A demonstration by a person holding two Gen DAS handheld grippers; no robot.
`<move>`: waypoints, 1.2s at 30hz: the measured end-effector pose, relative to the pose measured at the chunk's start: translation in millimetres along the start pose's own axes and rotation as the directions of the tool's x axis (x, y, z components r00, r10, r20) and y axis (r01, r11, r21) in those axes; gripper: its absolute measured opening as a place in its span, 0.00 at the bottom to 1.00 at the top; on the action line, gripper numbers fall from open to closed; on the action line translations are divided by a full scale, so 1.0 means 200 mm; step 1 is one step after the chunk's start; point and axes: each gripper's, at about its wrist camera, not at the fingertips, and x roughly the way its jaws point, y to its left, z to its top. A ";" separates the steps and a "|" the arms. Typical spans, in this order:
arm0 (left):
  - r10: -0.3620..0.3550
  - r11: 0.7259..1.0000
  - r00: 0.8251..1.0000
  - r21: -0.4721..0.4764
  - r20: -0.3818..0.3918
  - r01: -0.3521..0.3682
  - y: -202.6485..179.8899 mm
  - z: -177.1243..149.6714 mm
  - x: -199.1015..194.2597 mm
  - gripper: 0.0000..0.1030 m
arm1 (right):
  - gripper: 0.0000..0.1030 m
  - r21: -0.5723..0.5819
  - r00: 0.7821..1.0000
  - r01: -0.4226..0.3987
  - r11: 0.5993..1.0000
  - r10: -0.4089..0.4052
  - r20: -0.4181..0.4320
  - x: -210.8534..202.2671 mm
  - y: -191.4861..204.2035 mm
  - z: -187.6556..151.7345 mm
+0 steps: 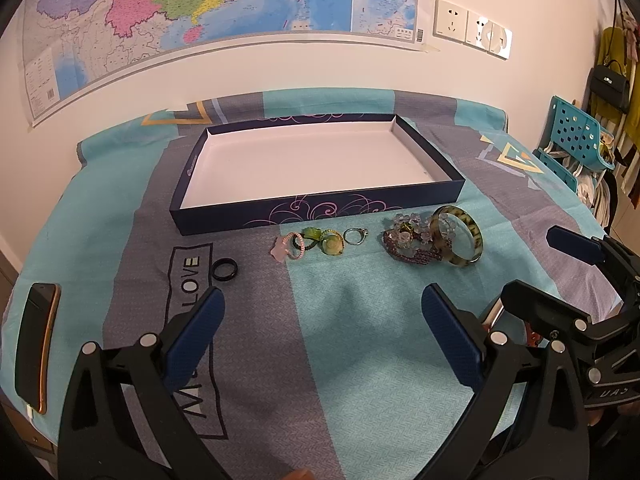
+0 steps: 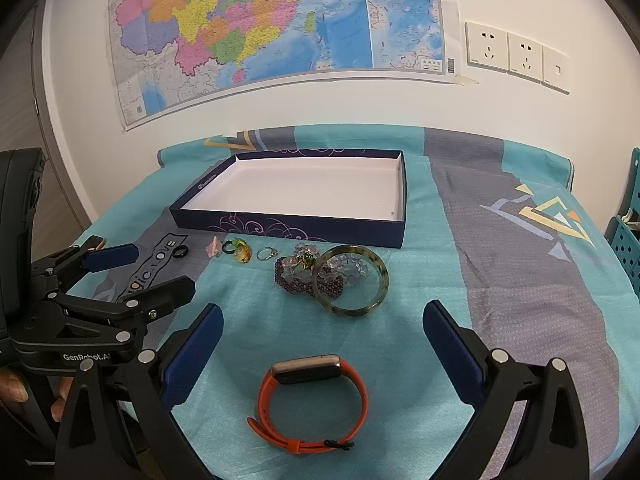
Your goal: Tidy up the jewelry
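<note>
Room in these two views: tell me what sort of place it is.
Probably a room in a home, perhaps a bedroom. A patterned bedsheet-like cloth covers the surface, a wall map hangs behind, and a handbag hangs among clothes at the side.

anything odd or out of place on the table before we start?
Nothing spilled or damaged. The box tray is empty; all jewelry lies on the cloth in front of it. The bangle overlaps the purple beaded bracelet in a small tangle. The orange watch lies apart, between the open right hand-held gripper fingers.
</note>
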 end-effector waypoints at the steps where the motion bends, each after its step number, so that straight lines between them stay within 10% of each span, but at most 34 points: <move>1: 0.000 1.000 1.000 -0.001 0.001 0.000 0.00 0.00 0.00 0.94 | 0.94 0.000 1.000 0.000 1.000 0.000 -0.001 0.00 0.00 0.00; 36: -0.013 1.000 1.000 0.002 0.000 0.013 -0.01 -0.01 -0.01 0.94 | 0.94 0.007 1.000 0.004 1.000 -0.003 -0.013 0.02 0.00 0.00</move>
